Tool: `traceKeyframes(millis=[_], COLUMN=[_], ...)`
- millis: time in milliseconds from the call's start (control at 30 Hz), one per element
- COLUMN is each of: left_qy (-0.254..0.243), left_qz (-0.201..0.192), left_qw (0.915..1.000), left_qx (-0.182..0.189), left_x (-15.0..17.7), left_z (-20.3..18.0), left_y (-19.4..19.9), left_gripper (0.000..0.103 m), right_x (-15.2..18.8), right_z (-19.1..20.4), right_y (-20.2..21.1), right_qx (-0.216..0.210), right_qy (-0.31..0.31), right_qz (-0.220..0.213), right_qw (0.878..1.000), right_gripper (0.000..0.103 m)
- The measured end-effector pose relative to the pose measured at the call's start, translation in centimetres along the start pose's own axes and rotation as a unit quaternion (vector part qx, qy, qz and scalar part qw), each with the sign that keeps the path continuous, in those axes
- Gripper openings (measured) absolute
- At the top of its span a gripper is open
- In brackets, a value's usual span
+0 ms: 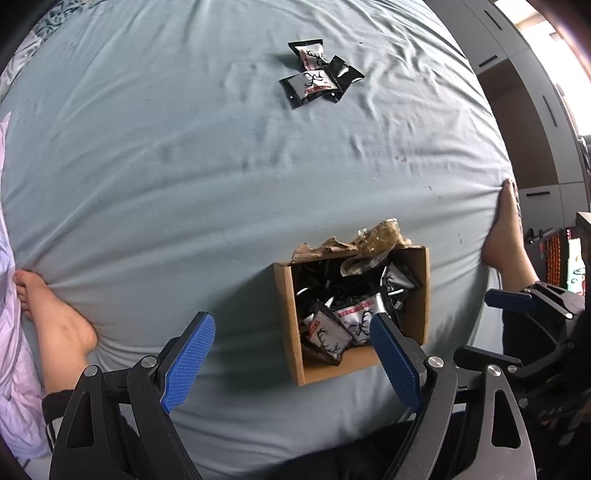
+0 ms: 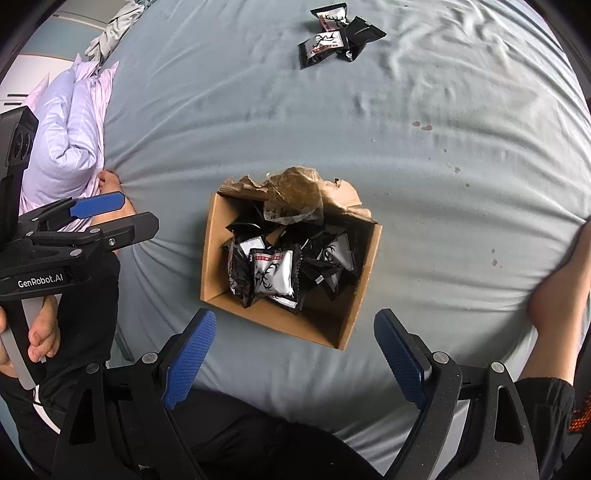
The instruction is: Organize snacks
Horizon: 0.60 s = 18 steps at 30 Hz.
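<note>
Left gripper (image 1: 291,328) at the bottom of the left wrist view, pointing steeply down, blue pads (image 1: 190,363) spread wide with nothing between them but sheet and the near corner of the box

Right gripper (image 2: 295,328) at the bottom of the right wrist view, likewise spread wide, pinching nothing, hanging just below the box's near wall

Open cardboard box (image 2: 216,236) at the centre of the right wrist view, resting on the grey-green bedsheet (image 2: 424,229); far flap torn, with a crumpled clear wrapper (image 2: 295,195) lying across that upper edge

Inside the box, a loose heap of snack packets (image 2: 275,271), black and white with an antler print, some face up, some on edge

Same box (image 1: 286,306) at lower centre-right of the left wrist view, partly behind the left gripper's right-hand pad

Small cluster of snack packets on the sheet (image 1: 317,75) at upper centre of the left wrist view, well apart from the box, overlapping one another; same cluster at the top of the right wrist view (image 2: 340,33)

Bare foot (image 1: 55,317) at lower left, another at the right edge (image 1: 508,236), both pressing into the sheet

Pale striped bedding (image 2: 74,136) bunched at upper left of the right wrist view
</note>
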<state>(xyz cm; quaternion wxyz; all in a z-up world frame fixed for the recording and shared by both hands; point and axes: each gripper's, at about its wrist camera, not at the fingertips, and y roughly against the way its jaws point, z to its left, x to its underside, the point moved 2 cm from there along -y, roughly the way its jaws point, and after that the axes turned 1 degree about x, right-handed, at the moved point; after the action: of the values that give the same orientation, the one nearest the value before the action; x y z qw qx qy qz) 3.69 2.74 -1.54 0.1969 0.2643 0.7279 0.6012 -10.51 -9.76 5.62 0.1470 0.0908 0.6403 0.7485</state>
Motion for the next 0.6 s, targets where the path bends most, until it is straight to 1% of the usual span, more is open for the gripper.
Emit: traceKeyframes(millis=[267, 467, 533, 600], left_qy=[0.001, 0.009, 0.010, 0.010], left_qz=[0.001, 0.003, 0.005, 0.006], left_qw=[1.0000, 0.9999, 0.9999, 0.9999], left_qx=[0.000, 0.006, 0.005, 0.004], left_x=[0.0, -0.3, -0.6, -0.9], left_z=[0.1, 0.7, 1.0, 1.3], left_y=[-0.1, -0.4, -0.6, -1.0], left_gripper=[0.087, 0.087, 0.087, 0.087], right_x=[0.0, -0.2, -0.6, -1.0], right_z=[-0.1, -0.1, -0.4, -0.7], right_y=[-0.1, -0.1, 0.1, 0.7], right_qx=[0.005, 0.025, 0.040, 0.072], right_qy=[-0.002, 0.016, 0.017, 0.020], right_qz=[0.003, -0.012, -0.030, -0.063], right_qw=[1.000, 0.999, 0.999, 0.995], right_gripper=[0.087, 0.087, 0.087, 0.087])
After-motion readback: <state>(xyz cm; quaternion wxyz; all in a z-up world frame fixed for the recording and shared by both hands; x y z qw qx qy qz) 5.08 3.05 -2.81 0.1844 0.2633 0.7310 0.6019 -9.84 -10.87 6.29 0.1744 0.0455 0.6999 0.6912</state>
